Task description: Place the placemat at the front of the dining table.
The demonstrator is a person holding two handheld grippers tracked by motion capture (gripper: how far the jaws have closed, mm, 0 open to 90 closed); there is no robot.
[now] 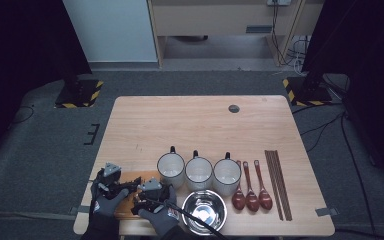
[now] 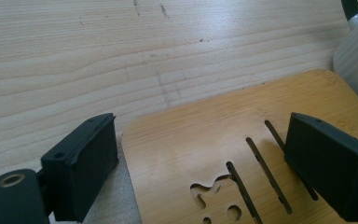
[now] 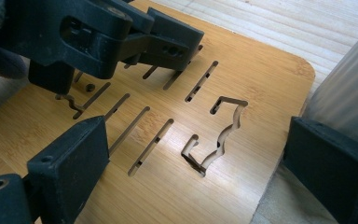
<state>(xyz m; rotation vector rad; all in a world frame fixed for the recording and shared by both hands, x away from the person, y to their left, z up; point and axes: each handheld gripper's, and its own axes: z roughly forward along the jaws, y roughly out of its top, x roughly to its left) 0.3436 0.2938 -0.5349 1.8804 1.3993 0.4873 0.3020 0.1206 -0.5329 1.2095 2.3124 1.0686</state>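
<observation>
Both gloved hands sit at the near edge of the table point(image 1: 205, 120), at about seven o'clock on its top, each holding tongs over a slotted bamboo board point(image 3: 242, 84). That board lies flat at the near left corner, just left of the first mug point(image 1: 171, 169). The left gripper point(image 2: 200, 172) has its jaws spread wide, one off the board's rounded corner, the other over the slots. The right gripper point(image 3: 191, 182) is equally agape, straddling the board's mug-side edge, and holds nothing.

To lift the board well, I'd judge each pair of tongs should slide a jaw under an edge and pinch on solid wood, not across the cut-outs, where the strips look thin. Both sides ought to rise together, level, and the right one should mind the mug close at its three o'clock.

Pale wood grain, lightly scuffed, makes up the tabletop. Three white mugs stand in a row at six o'clock, a steel bowl point(image 1: 204, 210) nearer the edge, three brown spoons point(image 1: 251, 192) and dark chopsticks point(image 1: 278, 184) at four o'clock. Grey carpet, black curtains and striped stand bases ring the table.
</observation>
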